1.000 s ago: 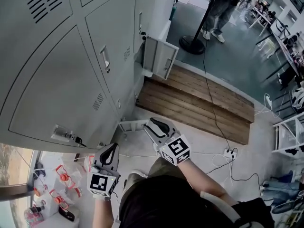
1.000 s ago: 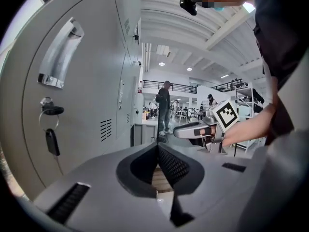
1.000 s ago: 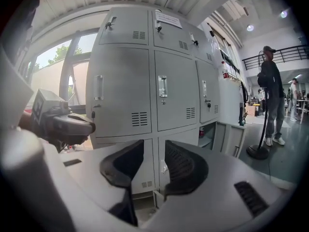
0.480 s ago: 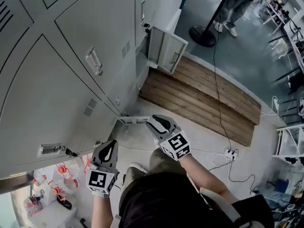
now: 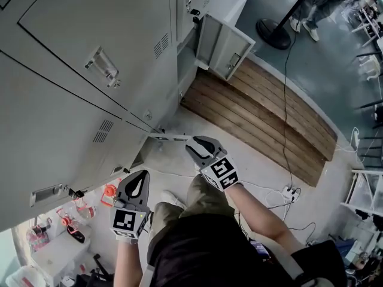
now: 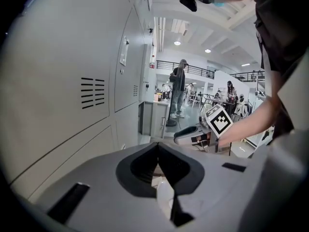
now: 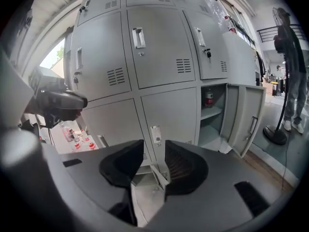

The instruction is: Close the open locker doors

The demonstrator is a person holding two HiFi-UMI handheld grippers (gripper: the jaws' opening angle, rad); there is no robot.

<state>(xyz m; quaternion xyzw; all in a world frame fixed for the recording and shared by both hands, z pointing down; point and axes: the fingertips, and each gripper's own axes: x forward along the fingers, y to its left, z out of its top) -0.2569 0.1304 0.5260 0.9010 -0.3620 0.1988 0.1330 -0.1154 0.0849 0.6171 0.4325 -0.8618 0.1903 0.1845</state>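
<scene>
Two locker doors open: low door (image 5: 169, 138) just beyond our right gripper (image 5: 192, 143), whose jaws stand parted and empty, far door (image 5: 226, 45) well apart; our left gripper (image 5: 139, 178) clenched on nothing; we judge the approach in hand, next a push against the low door's face.

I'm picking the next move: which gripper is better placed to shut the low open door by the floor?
Probably right. The right gripper points at the low door, close beside it; the left gripper sits farther back.
</scene>
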